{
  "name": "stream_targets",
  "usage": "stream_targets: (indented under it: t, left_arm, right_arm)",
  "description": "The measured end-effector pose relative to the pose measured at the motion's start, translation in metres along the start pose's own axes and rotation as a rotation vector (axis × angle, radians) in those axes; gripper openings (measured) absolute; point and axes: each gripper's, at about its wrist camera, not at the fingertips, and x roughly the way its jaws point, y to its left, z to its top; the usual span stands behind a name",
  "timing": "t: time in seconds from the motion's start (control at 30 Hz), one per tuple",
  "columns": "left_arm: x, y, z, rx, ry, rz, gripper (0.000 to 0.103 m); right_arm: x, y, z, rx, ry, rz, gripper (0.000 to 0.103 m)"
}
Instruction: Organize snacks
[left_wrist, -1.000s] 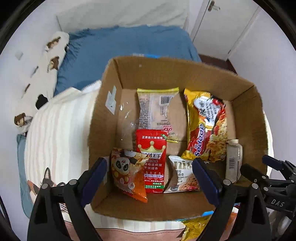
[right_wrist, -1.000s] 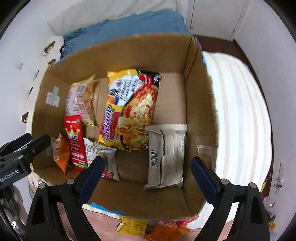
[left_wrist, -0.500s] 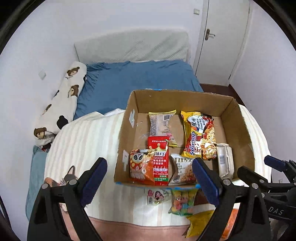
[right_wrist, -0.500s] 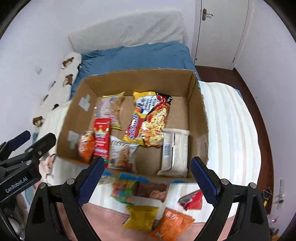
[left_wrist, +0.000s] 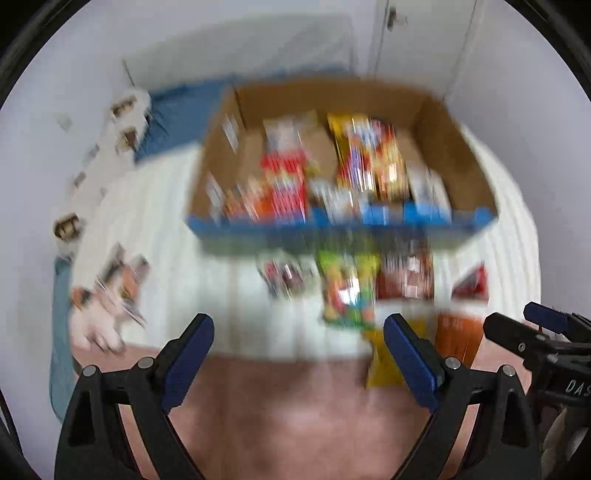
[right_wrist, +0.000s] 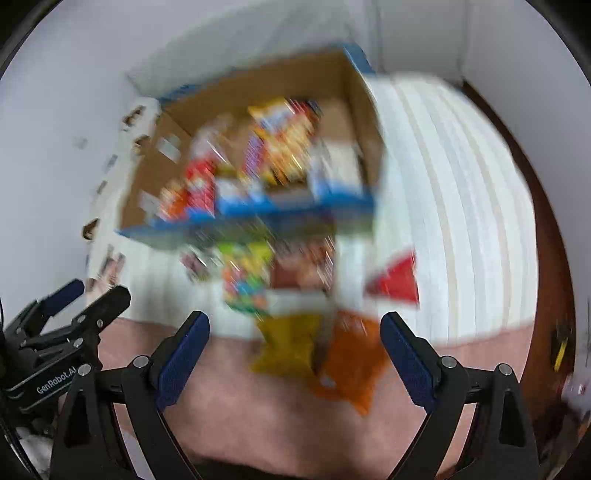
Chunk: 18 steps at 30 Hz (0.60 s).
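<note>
On the striped bed cover before the cardboard box (right_wrist: 258, 96), loose snack packets (right_wrist: 288, 343) lie between both wide-open, empty grippers (left_wrist: 299, 354) (right_wrist: 295, 350); they look light, soft and crinkly, best pinched at a sealed edge

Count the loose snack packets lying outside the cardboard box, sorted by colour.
Red packet: 1
Yellow packet: 1
Orange packet: 1
Green multicolour packet: 1
Brown packet: 1
Pale small packet: 1 (blurred)
Total: 6
</note>
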Motion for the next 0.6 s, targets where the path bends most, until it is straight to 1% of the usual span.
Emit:
stream_targets:
  t: [0.1,0.2,0.33,0.37,0.43,0.47,0.53,0.57,0.6]
  left_arm:
    - [0.045,-0.014,-0.017,0.022,0.12,-0.003,0.094]
    - [0.081,-0.028,-0.031,0.038,0.214,-0.009,0.094]
    - [0.104,-0.044,-0.041,0.058,0.271,-0.017,0.094]
    - [0.105,-0.047,-0.041,0.064,0.275,-0.018,0.094]
    - [0.108,-0.055,-0.041,0.081,0.281,-0.016,0.094]
    - [0.108,-0.059,-0.041,0.09,0.281,-0.015,0.094]
    - [0.108,-0.068,-0.04,0.103,0.281,-0.014,0.094]
    - [0.107,-0.073,-0.039,0.109,0.282,-0.018,0.094]
    - [0.107,-0.078,-0.038,0.114,0.282,-0.022,0.094]
  right_arm:
    - [0.034,-0.027,-0.015,0.069,0.065,-0.02,0.096]
    - [0.068,-0.05,-0.026,0.144,0.113,-0.016,0.096]
    - [0.1,-0.064,-0.033,0.202,0.148,-0.016,0.096]
    - [0.103,-0.064,-0.034,0.204,0.144,-0.023,0.096]
    - [0.106,-0.06,-0.035,0.169,0.125,-0.054,0.096]
    - [0.107,-0.058,-0.035,0.153,0.116,-0.072,0.093]
    - [0.106,-0.052,-0.036,0.093,0.093,-0.134,0.077]
    - [0.106,-0.05,-0.036,0.073,0.087,-0.147,0.069]
    - [0.104,-0.053,-0.039,0.061,0.083,-0.14,0.066]
